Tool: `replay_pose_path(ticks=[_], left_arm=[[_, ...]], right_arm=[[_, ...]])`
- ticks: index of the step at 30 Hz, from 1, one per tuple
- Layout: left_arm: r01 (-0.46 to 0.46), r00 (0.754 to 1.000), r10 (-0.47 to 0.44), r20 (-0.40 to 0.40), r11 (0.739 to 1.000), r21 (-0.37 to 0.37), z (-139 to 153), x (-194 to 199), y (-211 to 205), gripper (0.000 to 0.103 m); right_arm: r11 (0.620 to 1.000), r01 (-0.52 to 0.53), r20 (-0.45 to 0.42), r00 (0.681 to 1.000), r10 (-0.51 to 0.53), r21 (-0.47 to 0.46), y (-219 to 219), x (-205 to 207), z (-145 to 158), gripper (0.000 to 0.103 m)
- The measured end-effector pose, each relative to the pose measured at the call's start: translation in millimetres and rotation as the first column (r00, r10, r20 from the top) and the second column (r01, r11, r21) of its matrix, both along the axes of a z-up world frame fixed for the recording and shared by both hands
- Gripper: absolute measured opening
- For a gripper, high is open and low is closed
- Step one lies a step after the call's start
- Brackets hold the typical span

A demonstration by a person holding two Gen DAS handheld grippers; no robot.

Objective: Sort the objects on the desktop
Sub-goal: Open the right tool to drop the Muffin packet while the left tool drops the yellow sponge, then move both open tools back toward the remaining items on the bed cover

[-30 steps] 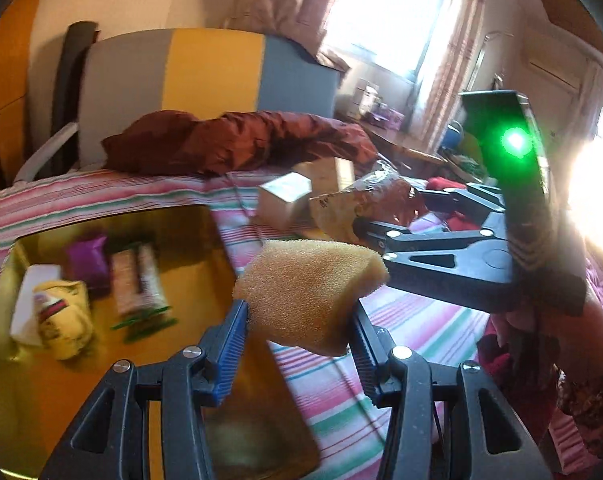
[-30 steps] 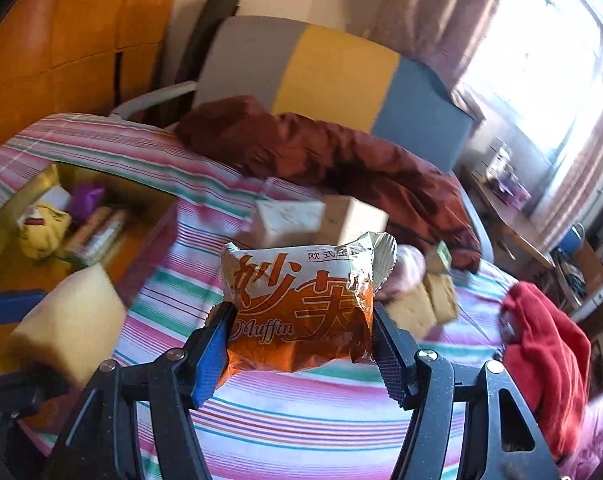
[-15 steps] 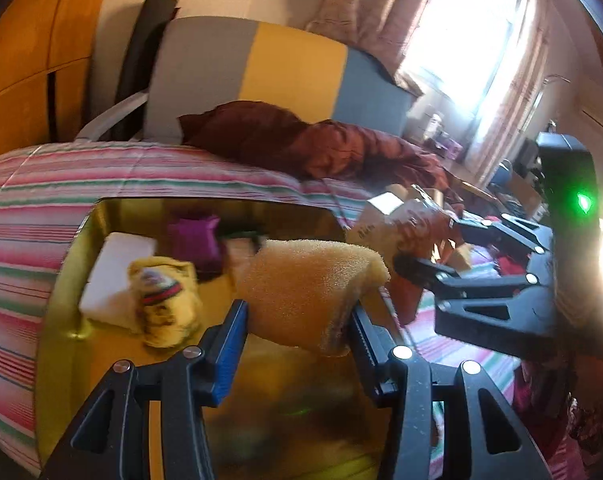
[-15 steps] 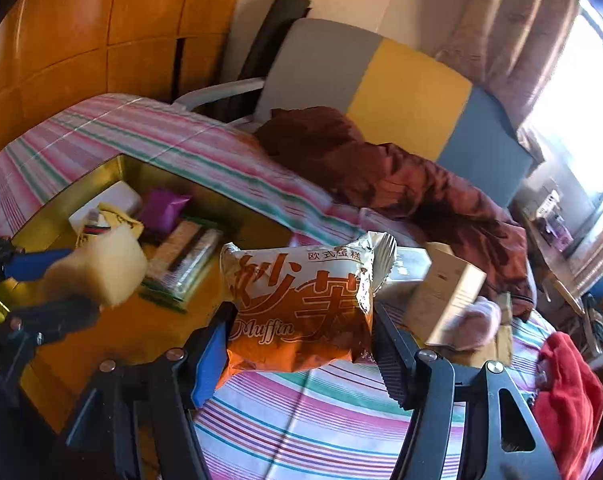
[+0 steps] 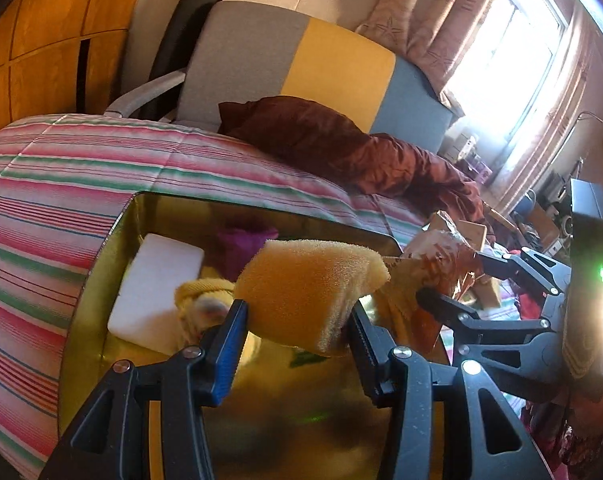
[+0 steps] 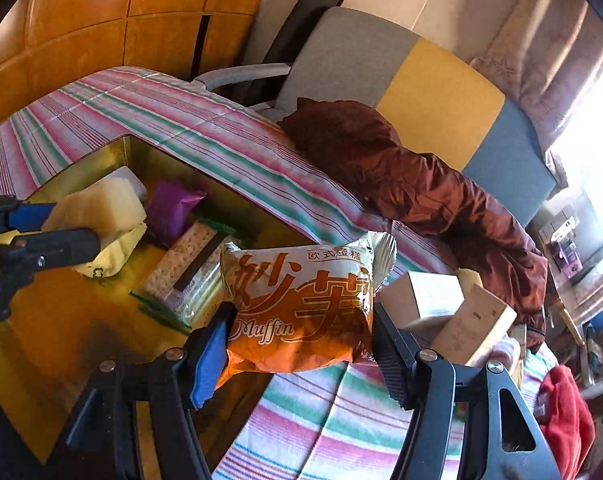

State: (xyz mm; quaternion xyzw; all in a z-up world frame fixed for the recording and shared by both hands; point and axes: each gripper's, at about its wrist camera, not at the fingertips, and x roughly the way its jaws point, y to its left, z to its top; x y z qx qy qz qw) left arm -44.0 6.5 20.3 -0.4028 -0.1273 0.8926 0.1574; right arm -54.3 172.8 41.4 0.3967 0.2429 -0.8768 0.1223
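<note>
My left gripper (image 5: 297, 330) is shut on a yellow sponge (image 5: 307, 286) and holds it above the gold tray (image 5: 101, 276). The sponge also shows at the left of the right wrist view (image 6: 97, 206). My right gripper (image 6: 301, 344) is shut on an orange muffin packet (image 6: 301, 304) over the tray's right edge (image 6: 241, 204). In the tray lie a white block (image 5: 157, 280), a yellow packet (image 6: 113, 252), a purple packet (image 6: 171, 208) and a cracker pack (image 6: 185, 268).
The tray sits on a striped cloth (image 6: 341, 412). Two cardboard boxes (image 6: 449, 312) lie right of the tray, a red cloth (image 6: 565, 412) further right. A brown jacket (image 6: 401, 184) lies at the back before a grey, yellow and blue chair (image 6: 421, 84).
Both grippers have moved left, from over the striped cloth to over the gold tray, each still holding its object.
</note>
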Motion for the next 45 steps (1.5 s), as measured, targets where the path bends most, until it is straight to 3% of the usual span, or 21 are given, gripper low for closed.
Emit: replay_pose_path(ticks=[12, 18, 21, 24, 28, 31, 36, 40, 45], left_arm=[[-0.051, 0.998, 0.052, 0.023, 0.998, -0.03, -7, -19, -5, 0.052], [-0.075, 0.995, 0.077, 0.07, 0.996, -0.039, -8, -31, -1, 0.063], [-0.08, 0.994, 0.084, 0.067, 0.995, -0.059, -6, -29, 0, 0.065], [-0.104, 0.992, 0.106, 0.068, 0.994, -0.03, -4, -25, -5, 0.067], [-0.107, 0.992, 0.105, 0.076, 0.994, 0.017, -5, -28, -6, 0.076], [-0.098, 0.989, 0.094, 0.112, 0.995, 0.034, -7, -34, -3, 0.076], [-0.179, 0.982, 0.175, 0.07, 0.982, 0.059, 7, -27, -11, 0.076], [-0.212, 0.977, 0.211, 0.039, 0.977, 0.008, 16, -19, -9, 0.076], [-0.138, 0.99, 0.139, 0.038, 0.99, -0.033, 14, -8, 15, 0.076]], right_arm=[[0.999, -0.051, 0.027, 0.998, 0.051, 0.012, -19, -16, -11, 0.067], [0.998, -0.048, 0.011, 0.999, 0.048, -0.036, -20, -22, -9, 0.08], [0.997, -0.018, -0.023, 1.0, 0.017, -0.072, -13, -17, -2, 0.091], [0.993, 0.008, -0.049, 0.999, -0.013, -0.114, -1, -13, 6, 0.091], [0.978, 0.068, -0.055, 0.995, -0.08, -0.199, 18, -8, 16, 0.091], [0.966, 0.094, -0.049, 0.993, -0.109, -0.243, 30, -3, 20, 0.091], [0.952, 0.121, -0.05, 0.989, -0.141, -0.28, 48, 6, 23, 0.091], [0.939, 0.166, -0.037, 0.982, -0.186, -0.302, 71, 13, 22, 0.091], [0.915, 0.257, 0.046, 0.966, -0.255, -0.311, 104, 18, 5, 0.091]])
